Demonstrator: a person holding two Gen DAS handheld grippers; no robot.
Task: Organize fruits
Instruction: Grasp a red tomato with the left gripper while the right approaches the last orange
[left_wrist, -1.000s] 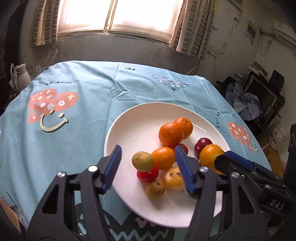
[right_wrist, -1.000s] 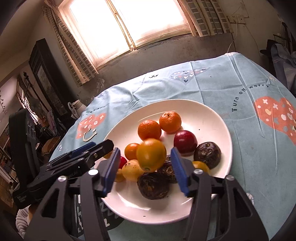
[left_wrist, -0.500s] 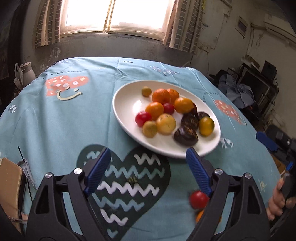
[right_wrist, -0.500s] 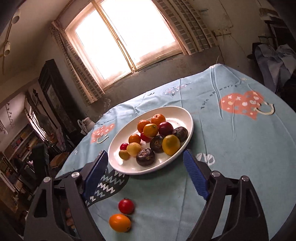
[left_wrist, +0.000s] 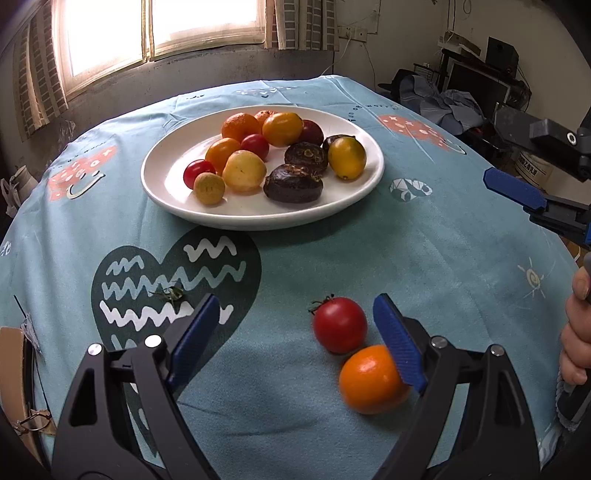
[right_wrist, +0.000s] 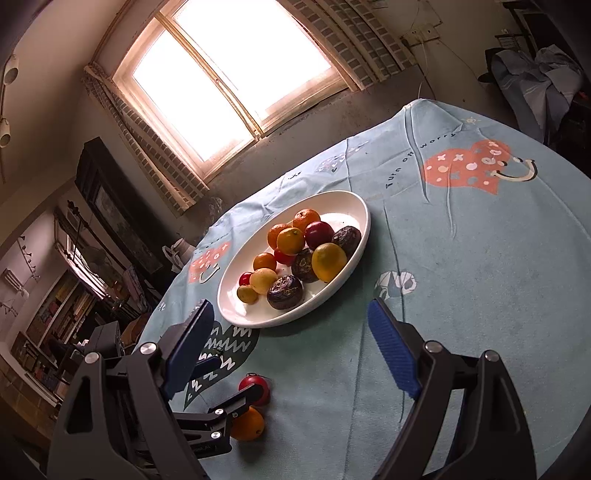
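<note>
Left gripper (left_wrist: 291, 338): jaws spread, empty — ribbed blue pads.
Right gripper (right_wrist: 291, 343): likewise spread.
Tomato (left_wrist: 340, 325): glossy, round.
Plate (left_wrist: 166, 192): smooth white oval.

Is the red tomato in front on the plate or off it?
Off. The red tomato sits on the blue tablecloth beside an orange, apart from the white plate.
</note>
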